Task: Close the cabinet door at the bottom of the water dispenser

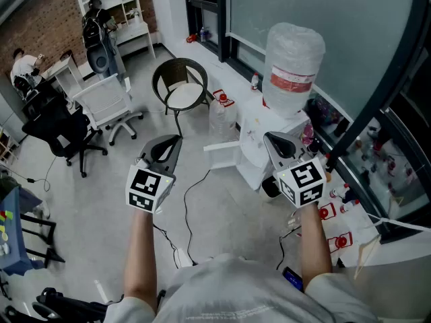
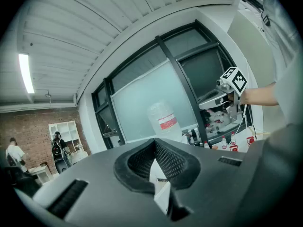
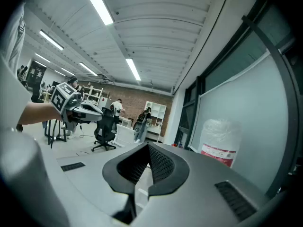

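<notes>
While both tongs hung in the air short of the water dispenser [image 1: 254, 138], the step in hand looked like the approach, with nothing touched yet. Left tongs [image 2: 154, 151] were pressed together with nothing between them. Right tongs [image 3: 147, 156] were the same, together and empty. The dispenser stood on the floor [image 1: 222, 214] at its edge along the window wall, with a big bottle [image 1: 293, 62] on top. The cabinet door [image 1: 222, 156] at its bottom stood swung open, sticking out toward the left of the head view, apart from both tongs. The left tongs were on the door's side. The next move probably called for bringing one pair of tongs down low to the door's free edge and pushing it back toward the dispenser body until flush. A push should have been enough, without a pinch. A cable [image 1: 190, 200] lay on the floor near the door.
</notes>
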Available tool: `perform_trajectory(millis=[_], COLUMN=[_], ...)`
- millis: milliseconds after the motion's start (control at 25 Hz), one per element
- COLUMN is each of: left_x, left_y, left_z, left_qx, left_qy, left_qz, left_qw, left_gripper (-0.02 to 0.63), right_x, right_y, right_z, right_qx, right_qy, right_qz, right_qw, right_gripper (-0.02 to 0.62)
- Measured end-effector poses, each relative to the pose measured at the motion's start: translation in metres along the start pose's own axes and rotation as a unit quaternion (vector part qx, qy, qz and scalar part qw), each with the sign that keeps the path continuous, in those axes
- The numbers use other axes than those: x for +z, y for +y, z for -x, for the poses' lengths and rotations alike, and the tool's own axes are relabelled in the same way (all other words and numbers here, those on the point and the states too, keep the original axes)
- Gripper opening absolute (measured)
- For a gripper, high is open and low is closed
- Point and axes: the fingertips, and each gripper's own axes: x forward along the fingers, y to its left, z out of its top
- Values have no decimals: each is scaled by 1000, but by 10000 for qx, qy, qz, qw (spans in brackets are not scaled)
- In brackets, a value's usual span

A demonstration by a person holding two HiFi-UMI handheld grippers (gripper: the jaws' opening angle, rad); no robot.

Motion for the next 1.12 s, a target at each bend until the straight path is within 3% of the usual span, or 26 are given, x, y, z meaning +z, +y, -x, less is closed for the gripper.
perform_trajectory(millis=[440, 680, 1120], left_x=[9, -3, -26], left_y=[-35, -54, -15], left_z=[-10, -13, -56], left_qx=[121, 337, 192], left_qy=[76, 213, 278], left_qz=[9, 204, 105], left_qw=[9999, 9990, 9994], left_gripper=[18, 18, 18], right_x=[-13, -37, -37], right_y=[-23, -24, -43], right_z=[19, 23, -35], right_qx=[107, 487, 571], right_qy=[-209, -151, -305], right_qz=[-138, -100, -206], right_qw=[9996, 9986, 9977], right_gripper=[25, 25, 25])
